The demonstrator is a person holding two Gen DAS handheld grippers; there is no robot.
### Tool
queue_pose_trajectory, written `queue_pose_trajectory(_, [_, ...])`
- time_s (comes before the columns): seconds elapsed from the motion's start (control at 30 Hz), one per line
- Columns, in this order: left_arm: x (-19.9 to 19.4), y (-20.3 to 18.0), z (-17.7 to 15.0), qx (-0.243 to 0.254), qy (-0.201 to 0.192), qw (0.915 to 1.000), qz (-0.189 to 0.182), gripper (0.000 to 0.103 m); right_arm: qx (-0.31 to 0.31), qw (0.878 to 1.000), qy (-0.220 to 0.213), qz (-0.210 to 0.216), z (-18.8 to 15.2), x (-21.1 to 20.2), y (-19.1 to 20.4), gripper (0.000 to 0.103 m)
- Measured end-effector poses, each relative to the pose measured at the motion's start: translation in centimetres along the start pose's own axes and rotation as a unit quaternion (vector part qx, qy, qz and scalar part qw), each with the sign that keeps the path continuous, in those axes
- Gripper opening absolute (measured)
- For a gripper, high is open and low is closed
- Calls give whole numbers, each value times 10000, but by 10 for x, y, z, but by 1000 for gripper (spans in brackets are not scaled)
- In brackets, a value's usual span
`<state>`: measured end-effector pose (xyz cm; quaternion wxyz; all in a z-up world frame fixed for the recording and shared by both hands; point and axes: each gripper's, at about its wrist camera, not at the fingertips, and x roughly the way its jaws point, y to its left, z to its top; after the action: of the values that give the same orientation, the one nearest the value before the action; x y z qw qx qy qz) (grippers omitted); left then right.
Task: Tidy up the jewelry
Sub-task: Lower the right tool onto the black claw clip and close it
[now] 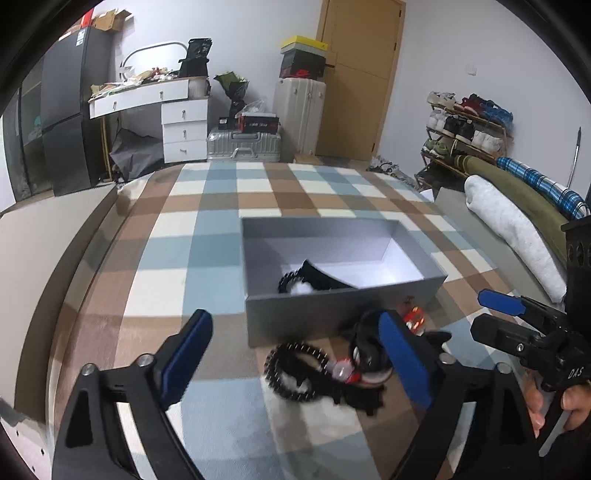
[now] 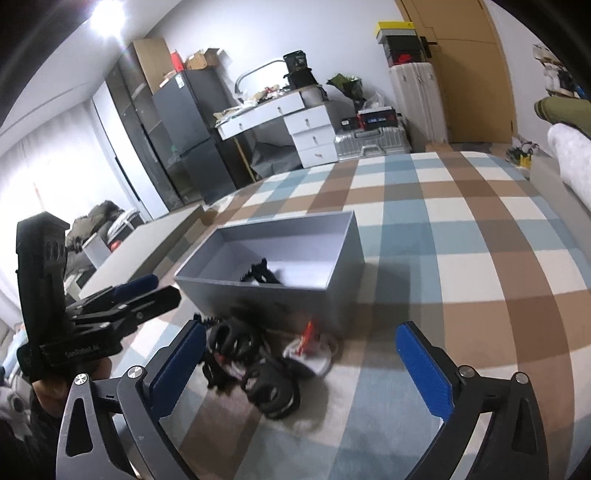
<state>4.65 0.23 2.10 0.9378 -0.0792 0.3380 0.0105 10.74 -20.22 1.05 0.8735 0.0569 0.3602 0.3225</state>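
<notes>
White walls (image 1: 258, 33), wooden door (image 1: 358, 74), white desk (image 1: 155, 99) with drawers, dark cabinet (image 1: 74, 110), suitcases (image 1: 299, 110), shoe rack (image 1: 465, 125); checked blanket (image 1: 229, 206) over bed; bright ceiling light (image 2: 109, 14).

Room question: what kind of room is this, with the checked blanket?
Probably a bedroom. The grey box sits on a bed's checked blanket, with a white dressing table, a shoe rack and suitcases beyond.

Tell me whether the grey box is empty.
Not empty: the grey box has no lid and a black beaded piece lies inside.

Grey box (image 1: 332, 314), blue-brown checked blanket (image 1: 207, 206)
</notes>
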Motion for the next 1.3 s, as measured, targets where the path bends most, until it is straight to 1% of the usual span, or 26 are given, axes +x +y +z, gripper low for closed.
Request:
queue_pose_trajectory(0.07, [-3, 4, -3, -66, 0, 10000, -22, 101, -80, 9999, 58, -46, -5, 0, 4, 103])
queue_pose_trajectory(0.17, [-5, 11, -9, -222, -44, 9997, -111, 101, -133, 9998, 136, -38, -11, 4, 7, 103])
queue_pose_trajectory(0.23, [-3, 11, -12, -183, -13, 9998, -105, 101, -180, 9996, 218, -57, -16, 8, 9, 103])
queue_pose_trajectory(0.4, [1, 7, -16, -19, 33, 10000, -48, 101, -322, 9986, 273, -330, -21, 14, 13, 103])
queue_pose_trajectory(0.5, [5, 3, -18, 120, 92, 9999, -72, 101, -311, 9985, 374, -247, -24, 18, 14, 103])
queue_pose_trajectory(0.73, [5, -5, -26, 309, 136, 9994, -85, 101, -475, 9975, 478, -217, -27, 21, 21, 103])
queue_pose_trajectory(0.83, [7, -5, -27, 325, 166, 9993, -103, 101, -527, 9974, 488, -84, -28, 20, 22, 103])
queue_pose_trajectory(0.97, [4, -5, -27, 353, 11, 9994, -45, 101, -611, 9970, 484, 22, -30, 19, 26, 103])
queue_pose_trajectory(1.1, [8, -4, -28, 340, 97, 9994, -27, 101, -606, 9965, 559, 97, -32, 21, 27, 102])
queue_pose_trajectory(1.2, [9, -4, -28, 364, 126, 9993, -28, 101, -631, 9959, 614, 187, -32, 23, 28, 96])
queue_pose_trajectory(1.27, [9, -5, -29, 405, 138, 9991, -42, 101, -664, 9952, 685, 218, -33, 25, 30, 89])
queue_pose_trajectory(1.3, [9, -6, -28, 423, 147, 9990, -55, 101, -679, 9948, 722, 241, -33, 27, 31, 87])
